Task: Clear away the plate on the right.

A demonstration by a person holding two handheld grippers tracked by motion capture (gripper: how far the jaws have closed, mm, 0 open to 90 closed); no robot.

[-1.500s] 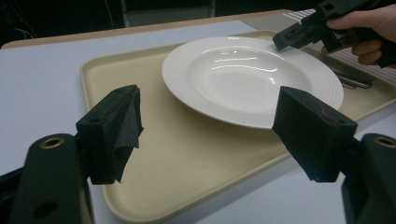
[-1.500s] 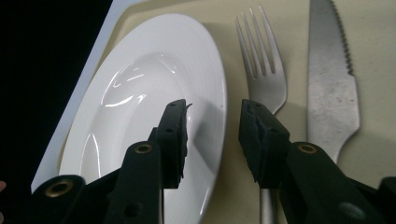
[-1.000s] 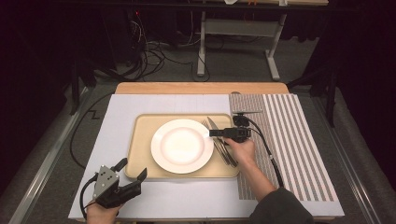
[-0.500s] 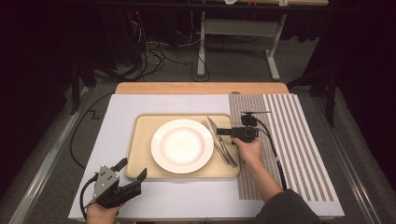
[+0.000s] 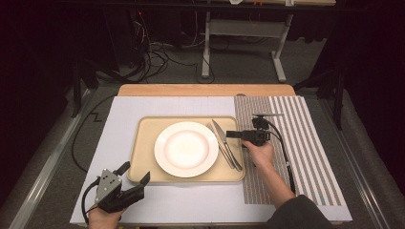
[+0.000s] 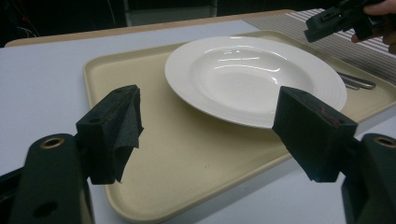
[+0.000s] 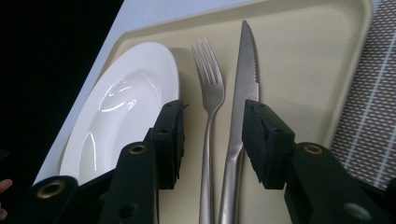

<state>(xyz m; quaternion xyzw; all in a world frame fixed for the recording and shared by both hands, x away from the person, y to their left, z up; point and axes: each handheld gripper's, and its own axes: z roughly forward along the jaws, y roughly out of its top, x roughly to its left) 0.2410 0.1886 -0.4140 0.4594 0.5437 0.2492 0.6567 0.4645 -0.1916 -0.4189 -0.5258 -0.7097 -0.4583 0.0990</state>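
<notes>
A white plate (image 5: 186, 149) lies on a beige tray (image 5: 143, 143), with a fork (image 5: 220, 143) and a knife (image 5: 225, 143) side by side along the tray's right part. My right gripper (image 5: 230, 134) hovers just right of the cutlery, open; in the right gripper view its jaws (image 7: 212, 140) frame the fork (image 7: 208, 93) and knife (image 7: 246, 70) handles without touching them. My left gripper (image 5: 134, 173) rests open near the tray's front left corner, holding nothing. The left gripper view has the plate (image 6: 252, 79) and tray (image 6: 187, 158) beyond its wide-apart jaws (image 6: 205, 135).
A striped placemat (image 5: 305, 143) lies right of the tray on the white table cover (image 5: 124, 114). A wooden edge (image 5: 205, 89) runs along the table's far side. The right gripper's cable (image 5: 285, 152) trails back over the placemat.
The right gripper has shifted slightly to the right, staying over the tray's right edge. The left gripper has not moved.
</notes>
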